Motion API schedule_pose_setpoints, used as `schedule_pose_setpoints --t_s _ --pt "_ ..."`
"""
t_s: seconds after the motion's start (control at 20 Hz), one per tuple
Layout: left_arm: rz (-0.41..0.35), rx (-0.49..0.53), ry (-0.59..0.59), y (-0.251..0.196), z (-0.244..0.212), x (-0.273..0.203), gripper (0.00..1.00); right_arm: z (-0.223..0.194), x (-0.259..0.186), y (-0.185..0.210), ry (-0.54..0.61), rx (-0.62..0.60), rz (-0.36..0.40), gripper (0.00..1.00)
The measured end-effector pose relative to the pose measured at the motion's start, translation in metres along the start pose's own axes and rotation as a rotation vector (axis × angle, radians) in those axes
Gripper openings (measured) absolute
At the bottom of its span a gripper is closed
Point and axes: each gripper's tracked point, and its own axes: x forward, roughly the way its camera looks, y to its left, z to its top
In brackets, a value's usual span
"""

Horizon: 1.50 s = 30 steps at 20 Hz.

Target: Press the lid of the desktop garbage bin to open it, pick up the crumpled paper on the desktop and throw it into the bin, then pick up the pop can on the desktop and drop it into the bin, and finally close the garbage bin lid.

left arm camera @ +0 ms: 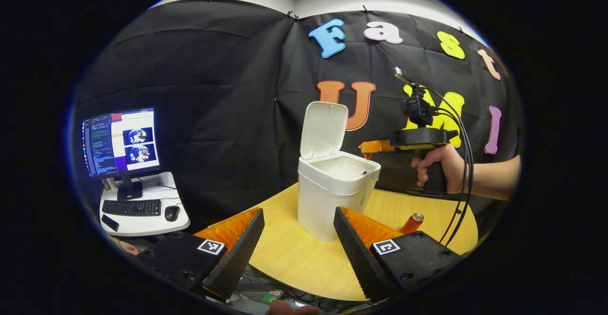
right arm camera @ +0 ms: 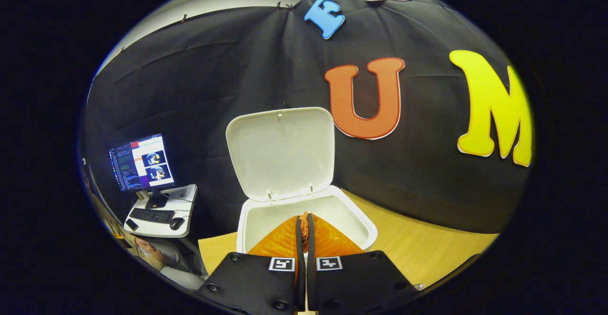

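Found the bin (left arm camera: pixel 327 201) standing mid-table with its lid (left arm camera: pixel 323 129) tipped up and back, mouth wide open. Caught the right gripper (left arm camera: pixel 365 147), gripped by a hand (left arm camera: pixel 434 163), hanging level over the bin's far rim, fingers clenched together, nothing to be seen between them. Could not tell where the crumpled paper had got to: none spotted on the table (left arm camera: pixel 294 258), none made out inside the white bin either. Spotted the can (left arm camera: pixel 411 224) lying on its side on the wood, just beside the bin, silver end tilted up and away, long axis slanting back toward the left gripper (left arm camera: pixel 299 210). Placed it low and under the right hand, so called a drop straight down and a slight pull back for that gripper, with the fingers needing to part first and close across the can's round body, not along it. Noted the left gripper spread wide, released, holding nothing, its one finger hiding the can's lower end. Got the can and both tools from the left gripper view; got from the right gripper view the closed fingers poised above the bin's hollow and the lid's underside.
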Motion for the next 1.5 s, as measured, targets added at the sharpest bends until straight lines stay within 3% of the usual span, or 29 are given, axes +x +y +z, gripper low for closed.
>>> schedule_pose_setpoints --t_s 0.3,0.45,0.6,0.75,0.85,1.1,1.2,1.3,1.5 --pt "0.024 0.000 -0.005 0.008 0.000 -0.002 0.97 -0.012 0.032 0.002 0.036 -0.063 -0.010 0.10" --pt "0.034 0.003 -0.005 0.010 -0.001 -0.002 0.97 -0.015 0.034 0.001 0.035 -0.068 -0.014 0.23" --pt "0.037 0.005 -0.007 0.009 -0.001 -0.002 0.97 -0.017 0.033 -0.001 0.036 -0.073 -0.017 0.28" --pt "0.030 0.012 -0.011 0.006 0.001 -0.002 0.97 -0.016 0.030 -0.003 0.032 -0.066 -0.024 0.48" --pt "0.022 0.017 -0.016 0.005 0.002 0.000 0.97 -0.014 0.026 -0.007 0.027 -0.058 -0.035 0.50" --pt "-0.063 0.063 -0.055 -0.020 0.011 0.005 0.97 -0.002 -0.012 -0.019 -0.031 -0.029 -0.057 0.79" --pt "-0.098 0.069 -0.056 -0.032 0.010 0.010 0.97 0.004 -0.037 -0.028 -0.070 -0.027 -0.074 0.80" --pt "-0.135 0.071 -0.056 -0.047 0.010 0.014 0.97 0.010 -0.063 -0.038 -0.109 -0.019 -0.094 0.89" --pt "-0.222 0.087 -0.071 -0.083 0.012 0.023 0.97 0.015 -0.119 -0.066 -0.160 0.010 -0.161 0.91"
